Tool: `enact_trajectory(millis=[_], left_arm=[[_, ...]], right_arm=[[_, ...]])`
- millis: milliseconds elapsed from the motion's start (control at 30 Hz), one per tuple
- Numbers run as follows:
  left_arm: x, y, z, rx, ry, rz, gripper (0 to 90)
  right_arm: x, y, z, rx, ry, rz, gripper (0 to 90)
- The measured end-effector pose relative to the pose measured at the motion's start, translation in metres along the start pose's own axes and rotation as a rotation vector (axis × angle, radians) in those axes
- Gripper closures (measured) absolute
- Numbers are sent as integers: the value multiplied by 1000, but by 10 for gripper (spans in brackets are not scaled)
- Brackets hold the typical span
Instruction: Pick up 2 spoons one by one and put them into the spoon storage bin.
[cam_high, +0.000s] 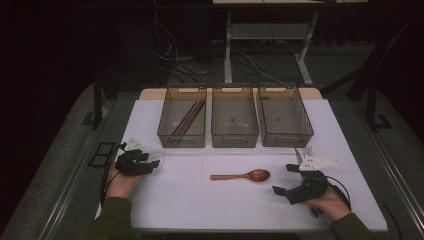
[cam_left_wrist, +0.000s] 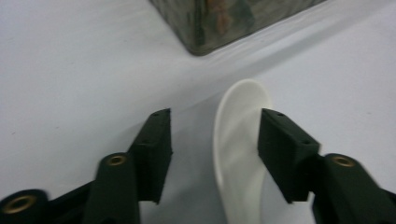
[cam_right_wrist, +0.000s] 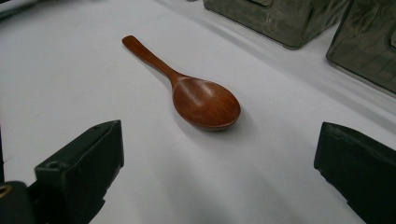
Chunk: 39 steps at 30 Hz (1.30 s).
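Note:
A white spoon (cam_left_wrist: 238, 154) lies on the white table (cam_high: 200, 200) near its left edge, small in the high view (cam_high: 157, 159). My left gripper (cam_left_wrist: 215, 123) straddles it: the spoon's bowl rests against the right jaw, while the left jaw stands clear of it, so the jaws are open. In the high view that gripper (cam_high: 150, 163) sits in front of the left bin. A brown wooden spoon (cam_high: 245, 176) lies mid-table, bowl to the right. My right gripper (cam_high: 284, 179) stands wide open just right of it, with the wooden spoon (cam_right_wrist: 205, 102) ahead of the jaws, untouched.
Three translucent bins stand in a row at the back: the left bin (cam_high: 181, 140) holds brown chopsticks (cam_high: 187, 120), with the middle bin (cam_high: 234, 140) and right bin (cam_high: 287, 140) beside it. A bin corner (cam_left_wrist: 219, 23) is close ahead of the left gripper.

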<state>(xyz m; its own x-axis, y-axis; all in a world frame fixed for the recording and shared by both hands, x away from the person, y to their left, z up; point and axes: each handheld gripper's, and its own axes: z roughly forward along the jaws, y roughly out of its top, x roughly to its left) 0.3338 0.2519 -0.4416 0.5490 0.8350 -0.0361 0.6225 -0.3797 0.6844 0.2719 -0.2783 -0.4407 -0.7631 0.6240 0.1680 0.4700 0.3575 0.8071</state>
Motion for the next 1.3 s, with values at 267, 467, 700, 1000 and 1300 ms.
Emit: enact_trajectory(millis=[267, 467, 700, 1000, 1300], left_arm=[[-2, 1, -3, 11, -35, -1, 729], [-6, 4, -8, 9, -50, 16, 821], [-24, 19, -9, -5, -99, 81, 823], [-52, 46, -12, -38, -156, 145, 823], [-72, 86, -5, -77, -217, 170, 824]], right_arm=[[0, 0, 0, 0, 0, -1, 13], [0, 0, 0, 0, 0, -2, 13], [0, 0, 0, 0, -1, -1, 13], [0, 0, 0, 2, 0, -4, 14], [0, 0, 0, 3, -1, 0, 13]])
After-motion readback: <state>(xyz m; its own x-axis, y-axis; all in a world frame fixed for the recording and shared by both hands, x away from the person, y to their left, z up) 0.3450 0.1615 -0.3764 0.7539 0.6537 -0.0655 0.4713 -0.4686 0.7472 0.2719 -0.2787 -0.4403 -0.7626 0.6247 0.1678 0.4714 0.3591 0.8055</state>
